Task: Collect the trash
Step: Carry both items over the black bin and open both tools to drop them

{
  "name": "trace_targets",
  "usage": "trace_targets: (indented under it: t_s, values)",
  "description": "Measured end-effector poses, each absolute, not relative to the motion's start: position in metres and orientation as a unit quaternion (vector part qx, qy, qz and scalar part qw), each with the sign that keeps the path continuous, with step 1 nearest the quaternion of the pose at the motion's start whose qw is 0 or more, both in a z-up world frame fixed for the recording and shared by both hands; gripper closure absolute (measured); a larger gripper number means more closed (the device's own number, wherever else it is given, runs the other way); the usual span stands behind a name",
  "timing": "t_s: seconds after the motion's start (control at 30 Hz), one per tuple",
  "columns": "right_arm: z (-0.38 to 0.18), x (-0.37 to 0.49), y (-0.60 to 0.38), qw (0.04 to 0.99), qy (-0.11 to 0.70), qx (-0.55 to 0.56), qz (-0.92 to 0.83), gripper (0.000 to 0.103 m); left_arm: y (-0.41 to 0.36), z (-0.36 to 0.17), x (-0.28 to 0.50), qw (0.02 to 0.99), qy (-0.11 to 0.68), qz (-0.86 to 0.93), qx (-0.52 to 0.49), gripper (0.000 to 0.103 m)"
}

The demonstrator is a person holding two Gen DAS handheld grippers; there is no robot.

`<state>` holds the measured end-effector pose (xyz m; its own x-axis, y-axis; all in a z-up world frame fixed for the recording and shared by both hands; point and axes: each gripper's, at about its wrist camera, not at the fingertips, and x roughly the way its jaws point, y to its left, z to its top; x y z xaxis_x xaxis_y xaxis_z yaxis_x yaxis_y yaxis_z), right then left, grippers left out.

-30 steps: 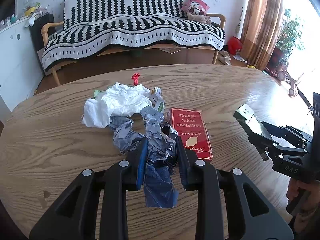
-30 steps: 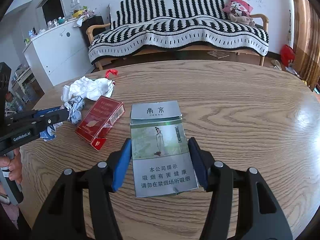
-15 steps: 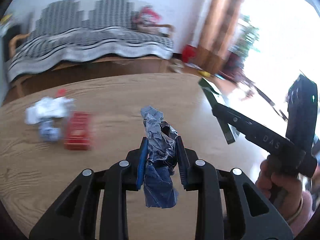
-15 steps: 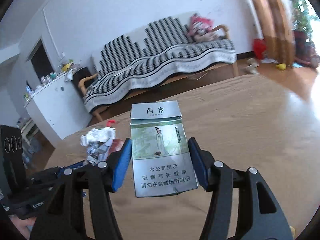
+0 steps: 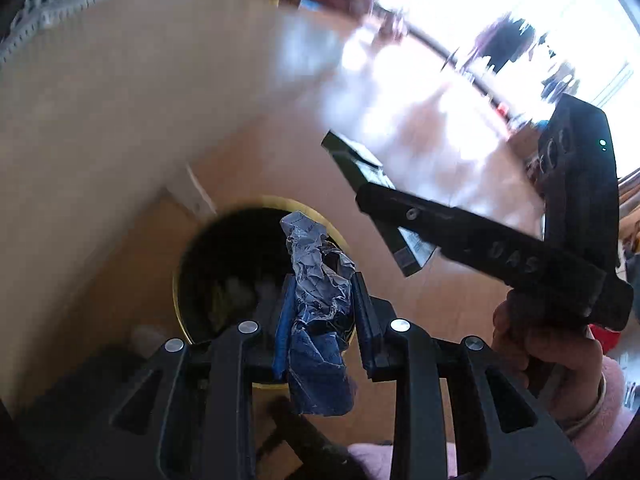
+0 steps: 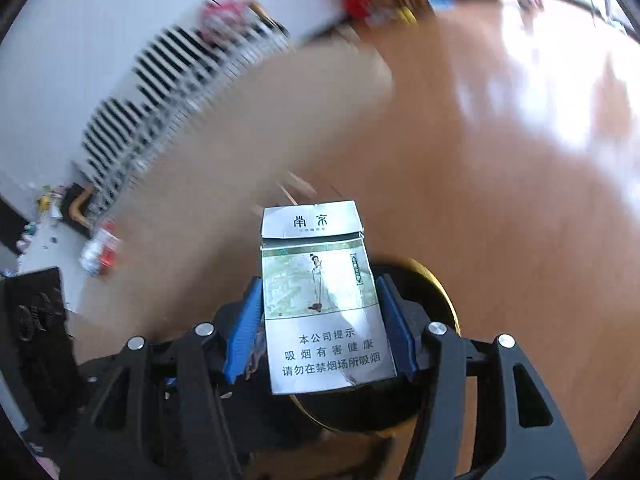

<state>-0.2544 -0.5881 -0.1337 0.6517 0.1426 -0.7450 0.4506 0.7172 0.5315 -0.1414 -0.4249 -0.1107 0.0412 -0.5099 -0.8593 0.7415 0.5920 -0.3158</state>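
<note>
Crumpled blue-and-silver foil wrapper [image 5: 320,300] is sitting pinched between the narrowly parted pads of the left gripper [image 5: 322,316], hanging over the black gold-rimmed bin [image 5: 188,256] below. Beside it, the right gripper [image 6: 320,320] is clamping a grey cigarette pack [image 6: 324,304] across its width, above the same bin. Beyond, the wooden floor [image 6: 500,200] is blurring.

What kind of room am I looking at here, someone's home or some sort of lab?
Most likely a home living room: a sofa under a black-and-white striped throw, a polished wooden floor and a gold-rimmed waste bin beside a wooden table.
</note>
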Motion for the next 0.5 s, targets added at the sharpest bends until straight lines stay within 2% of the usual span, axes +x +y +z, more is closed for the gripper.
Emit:
trace_targets:
  t_s: [0.13,0.5]
  values:
    - [-0.169,-0.258,-0.598,0.811,0.412,0.407,-0.081,0.046,-0.429,-0.140,-0.143,0.702,0.558,-0.421,0.140,0.076]
    - [-0.181,-0.257,-0.600,0.803,0.412,0.425,-0.069,0.046,-0.439,-0.140,-0.150,0.703,0.553,-0.416,0.164,0.076]
